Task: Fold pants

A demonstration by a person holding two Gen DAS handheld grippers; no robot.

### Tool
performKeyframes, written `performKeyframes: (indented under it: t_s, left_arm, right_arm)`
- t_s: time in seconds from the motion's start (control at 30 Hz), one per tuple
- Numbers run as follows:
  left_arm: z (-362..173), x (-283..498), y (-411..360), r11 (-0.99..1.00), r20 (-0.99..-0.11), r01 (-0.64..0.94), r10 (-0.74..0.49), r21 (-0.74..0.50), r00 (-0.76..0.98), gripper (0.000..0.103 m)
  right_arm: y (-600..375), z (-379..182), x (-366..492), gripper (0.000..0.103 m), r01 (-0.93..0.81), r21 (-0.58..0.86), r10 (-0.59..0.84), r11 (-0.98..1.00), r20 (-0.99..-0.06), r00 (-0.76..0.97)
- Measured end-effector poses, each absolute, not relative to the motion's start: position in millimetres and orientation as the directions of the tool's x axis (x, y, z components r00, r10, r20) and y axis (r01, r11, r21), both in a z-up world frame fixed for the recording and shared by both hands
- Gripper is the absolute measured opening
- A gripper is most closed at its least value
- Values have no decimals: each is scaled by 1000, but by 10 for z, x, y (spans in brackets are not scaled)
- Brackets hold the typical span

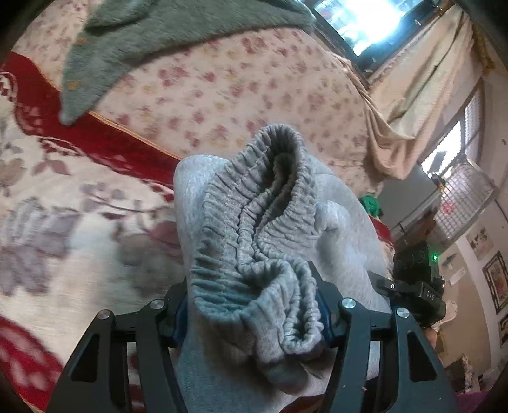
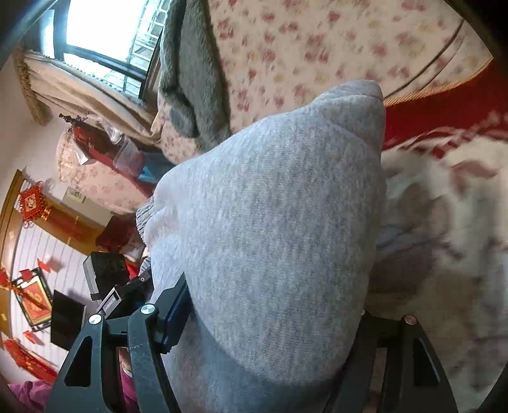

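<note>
Clearly the left gripper clamps the pants by their gathered waistband, bunched toward 12 o'clock; the right gripper pinches another fold of the one pair. Floral bedding lies open beyond, one green blanket at 11.

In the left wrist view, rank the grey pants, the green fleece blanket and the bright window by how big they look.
1. Grey pants, bunched right at the lens, so nearness inflates them.
2. Green fleece blanket, cut off by the top edge, so its full extent is unknown.
3. Bright window, clearly smallest.
</note>
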State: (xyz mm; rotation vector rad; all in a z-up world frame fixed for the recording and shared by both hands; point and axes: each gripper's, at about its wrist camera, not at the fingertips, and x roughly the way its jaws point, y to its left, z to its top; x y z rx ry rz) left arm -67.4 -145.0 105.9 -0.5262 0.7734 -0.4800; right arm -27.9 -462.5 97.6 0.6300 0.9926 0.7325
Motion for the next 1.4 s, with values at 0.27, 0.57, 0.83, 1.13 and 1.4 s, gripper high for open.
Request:
performKeyframes:
  t_s: [0.27, 0.57, 0.83, 1.13, 1.4]
  left_arm:
    - [767, -569, -2335, 772, -582, 235, -609, -591, 539, 61]
    - [611, -597, -2605, 825, -640, 237, -551, -513, 535, 65]
    - [803, -711, -2666, 915, -664, 237, -400, -326, 632, 92]
    - [1217, -941, -2787, 957, -616, 236, -288, -167, 733, 95]
    - [1431, -1108, -3137, 951, -594, 283, -299, -124, 747, 95]
  right_arm:
    - [-5454, 807, -384, 76, -149, 722, 709, 676, -581, 400]
    - [-5806, 429, -386, 88, -60, 710, 668, 702, -626, 403]
    - [-5837, 643, -573, 92, -15, 586, 532, 810, -723, 442]
    - [-5456, 1286, -989, 92, -21, 201, 170, 979, -765, 621]
    - [-5311, 1420, -1189, 92, 10, 180, 132, 984, -755, 642]
